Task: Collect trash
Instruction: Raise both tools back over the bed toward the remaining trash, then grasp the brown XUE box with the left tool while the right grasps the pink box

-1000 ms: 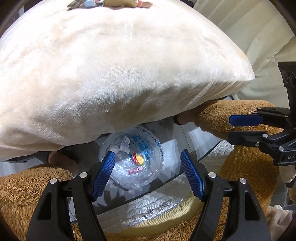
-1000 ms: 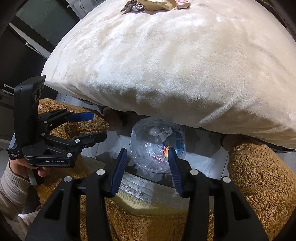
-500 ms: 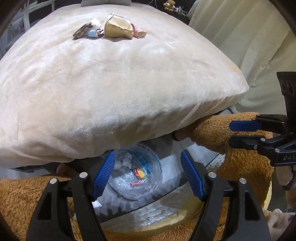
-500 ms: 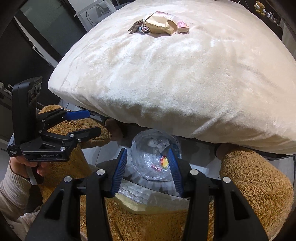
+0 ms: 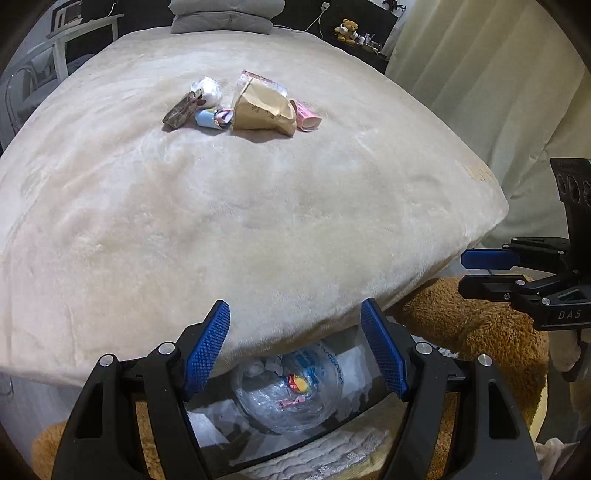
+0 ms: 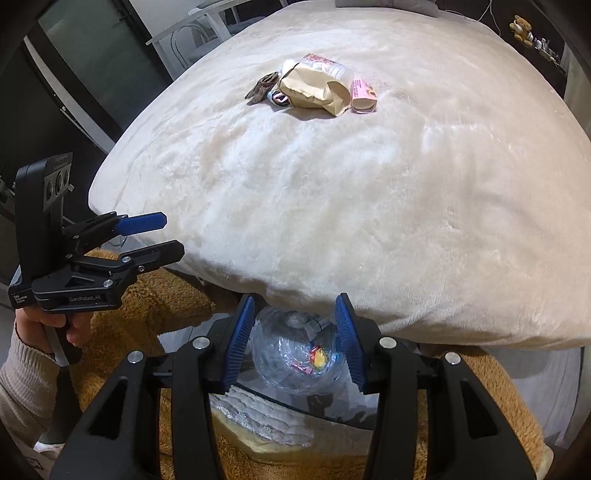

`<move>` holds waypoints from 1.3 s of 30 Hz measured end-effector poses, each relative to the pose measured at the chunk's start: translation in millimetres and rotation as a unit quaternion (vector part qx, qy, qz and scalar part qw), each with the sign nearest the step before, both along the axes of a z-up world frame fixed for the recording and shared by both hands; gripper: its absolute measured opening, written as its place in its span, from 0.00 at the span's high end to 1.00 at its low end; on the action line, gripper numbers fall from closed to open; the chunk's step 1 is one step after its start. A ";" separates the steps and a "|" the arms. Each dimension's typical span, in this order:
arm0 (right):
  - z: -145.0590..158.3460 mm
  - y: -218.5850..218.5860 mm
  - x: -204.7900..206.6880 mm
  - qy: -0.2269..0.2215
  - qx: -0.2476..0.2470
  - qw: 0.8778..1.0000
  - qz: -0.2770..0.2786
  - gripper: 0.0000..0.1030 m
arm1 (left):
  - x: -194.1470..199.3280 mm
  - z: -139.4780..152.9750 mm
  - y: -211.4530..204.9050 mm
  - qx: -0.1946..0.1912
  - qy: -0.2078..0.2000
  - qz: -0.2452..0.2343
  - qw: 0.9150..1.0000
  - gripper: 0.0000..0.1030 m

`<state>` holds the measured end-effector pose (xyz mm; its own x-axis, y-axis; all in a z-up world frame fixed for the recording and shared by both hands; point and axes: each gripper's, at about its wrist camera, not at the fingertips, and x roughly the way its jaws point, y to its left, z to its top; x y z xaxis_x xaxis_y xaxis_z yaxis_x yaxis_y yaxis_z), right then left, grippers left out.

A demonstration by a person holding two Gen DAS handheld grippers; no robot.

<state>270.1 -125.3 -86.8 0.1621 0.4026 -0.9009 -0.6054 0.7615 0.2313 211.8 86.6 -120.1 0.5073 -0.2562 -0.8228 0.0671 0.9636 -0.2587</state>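
A pile of trash lies in the middle of the cream blanket (image 5: 258, 221): a crumpled brown paper bag (image 5: 262, 109) (image 6: 314, 88), a pink packet (image 5: 306, 116) (image 6: 362, 96), a pale blue cup (image 5: 207, 118), a white wad (image 5: 208, 88) and a dark wrapper (image 5: 181, 110) (image 6: 262, 86). On the floor at the bed's near edge sits a clear plastic bag (image 5: 291, 395) (image 6: 295, 354) with a few scraps inside. My left gripper (image 5: 295, 306) (image 6: 171, 236) and right gripper (image 6: 294, 299) (image 5: 463, 272) hover side by side above that bag, both open and holding nothing, well short of the pile.
Legs in brown fuzzy fabric (image 5: 472, 332) flank the clear bag. Grey pillows (image 5: 221, 14) lie at the head of the bed, with a teddy bear (image 5: 347, 29) on a shelf beyond. A curtain (image 5: 480, 92) hangs on the right, a white chair (image 6: 199, 33) stands on the left.
Both grippers have risen and tilted up from the clear bag. The top of the bed and the trash pile have come into full view. Neither jaw opening has changed.
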 end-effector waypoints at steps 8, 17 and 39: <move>9.4 17.5 68.7 -0.015 0.009 1.000 -0.018 0.55 | 60.0 3.6 43.6 0.017 -0.005 0.018 1.000 0.30; 11.3 34.5 153.6 -0.026 0.024 0.998 -0.050 0.55 | 139.9 8.7 86.2 0.040 -0.018 0.038 0.998 0.30; -50.6 80.2 289.2 0.088 0.055 0.993 -0.060 0.55 | 273.9 -40.1 139.2 -0.057 0.041 0.061 0.996 0.30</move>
